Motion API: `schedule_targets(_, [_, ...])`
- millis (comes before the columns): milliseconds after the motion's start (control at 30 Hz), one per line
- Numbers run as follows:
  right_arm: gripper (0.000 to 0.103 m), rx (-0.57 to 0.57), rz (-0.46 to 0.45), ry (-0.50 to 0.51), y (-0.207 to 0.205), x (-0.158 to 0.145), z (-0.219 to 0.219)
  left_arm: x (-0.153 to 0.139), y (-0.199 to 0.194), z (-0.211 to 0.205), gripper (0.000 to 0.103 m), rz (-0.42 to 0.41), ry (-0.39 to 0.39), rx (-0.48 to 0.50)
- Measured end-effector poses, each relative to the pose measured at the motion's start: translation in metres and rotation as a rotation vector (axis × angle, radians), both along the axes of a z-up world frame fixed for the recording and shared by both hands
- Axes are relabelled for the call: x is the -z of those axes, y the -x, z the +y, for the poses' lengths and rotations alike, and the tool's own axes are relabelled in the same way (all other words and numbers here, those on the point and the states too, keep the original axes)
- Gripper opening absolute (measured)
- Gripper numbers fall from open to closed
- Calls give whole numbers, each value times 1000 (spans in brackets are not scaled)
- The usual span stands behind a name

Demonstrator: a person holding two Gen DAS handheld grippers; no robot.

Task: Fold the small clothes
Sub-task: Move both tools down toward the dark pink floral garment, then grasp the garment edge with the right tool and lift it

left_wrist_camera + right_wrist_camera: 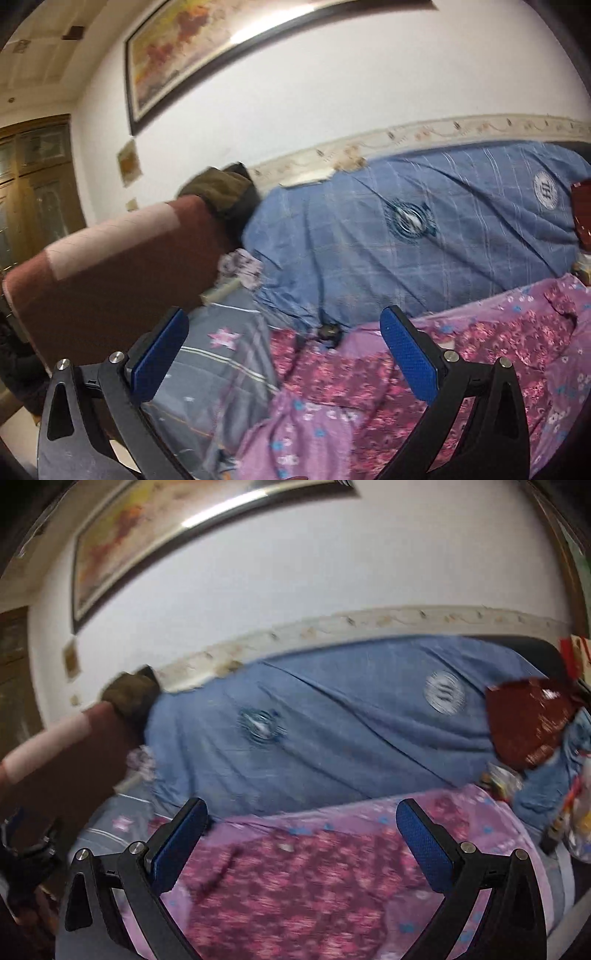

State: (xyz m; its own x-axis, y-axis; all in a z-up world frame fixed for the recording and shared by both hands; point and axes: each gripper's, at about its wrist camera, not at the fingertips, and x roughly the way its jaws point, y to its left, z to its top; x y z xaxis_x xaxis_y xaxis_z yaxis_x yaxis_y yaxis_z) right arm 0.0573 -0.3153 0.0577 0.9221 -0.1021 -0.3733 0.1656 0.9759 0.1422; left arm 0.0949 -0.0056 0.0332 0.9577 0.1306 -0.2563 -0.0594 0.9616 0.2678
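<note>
Purple floral garment (461, 343) under left gripper (284, 354); right gripper (303, 845) also spread wide

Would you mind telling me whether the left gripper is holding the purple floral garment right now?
No, the left gripper is wide open, its blue pads apart above the purple floral garment.

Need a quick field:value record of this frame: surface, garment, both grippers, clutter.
surface: bed with grey star-print sheet
garment: pink and purple floral cloth, crumpled, not folded
behind garment: blue checked quilt, bunched
left gripper: open, empty, above the cloth's left edge
right gripper: open, empty, above the cloth's middle
clutter: dark red packet at right
image quality: right wrist view motion-blurred
</note>
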Motion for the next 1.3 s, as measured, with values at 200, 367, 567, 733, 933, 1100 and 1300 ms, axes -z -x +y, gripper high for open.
schedule_targets(200, [103, 113, 136, -43, -31, 51, -70, 33, -42, -56, 103, 96, -12, 77])
schedule_targets(367, [103, 126, 152, -57, -41, 75, -85, 46, -55, -89, 103, 130, -19, 121])
schedule_targets(567, [103, 97, 144, -7, -41, 74, -64, 41, -56, -102, 103, 128, -7, 136])
schedule_targets(733, [103, 82, 135, 7, -40, 72, -54, 40, -58, -104, 103, 118, -8, 131])
schedule_targets(933, [103, 86, 165, -38, -54, 89, -76, 72, -80, -106, 103, 201, 45, 170])
schedule_targets(1100, [103, 137, 219, -196, -76, 143, -158, 185, -139, -110, 103, 586, 217, 205])
schedule_targets(1300, [101, 244, 368, -571, -123, 253, -282, 251, -172, -120, 103, 562, 230, 74])
